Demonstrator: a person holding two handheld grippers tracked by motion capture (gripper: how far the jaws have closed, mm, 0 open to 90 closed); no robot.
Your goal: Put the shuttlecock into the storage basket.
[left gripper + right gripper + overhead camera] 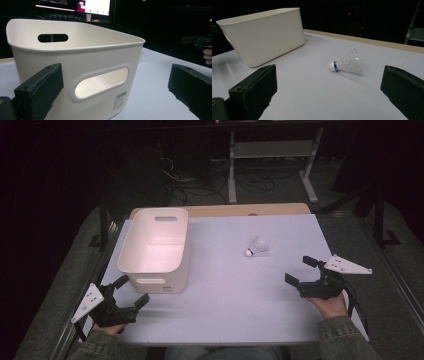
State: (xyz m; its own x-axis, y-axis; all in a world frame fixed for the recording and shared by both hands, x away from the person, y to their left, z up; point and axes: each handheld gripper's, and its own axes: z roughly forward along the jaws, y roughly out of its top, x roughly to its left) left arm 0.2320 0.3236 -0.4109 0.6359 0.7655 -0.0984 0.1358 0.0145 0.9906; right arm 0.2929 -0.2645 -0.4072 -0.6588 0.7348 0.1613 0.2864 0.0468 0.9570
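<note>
A person seated at a pale bench is holding a pair of tongs in each hand, both pairs gaping wide and gripping nothing. The right tongs are resting near the bench's right edge, jaws pointing toward a white shuttlecock that is lying on its side on the open bench, apart from the jaws; in the right gripper view the shuttlecock is sitting between and beyond the two black jaws, its blue-banded cork tip facing left and its feathers fanning to the right. The left tongs are hovering at the near left corner, just in front of a white plastic bin that is standing upright on the bench's left half; in the left gripper view the bin is looming close ahead, its handle slot and a barcode sticker facing the camera. The shuttlecock is lying to the right of the bin, well apart from it.
</note>
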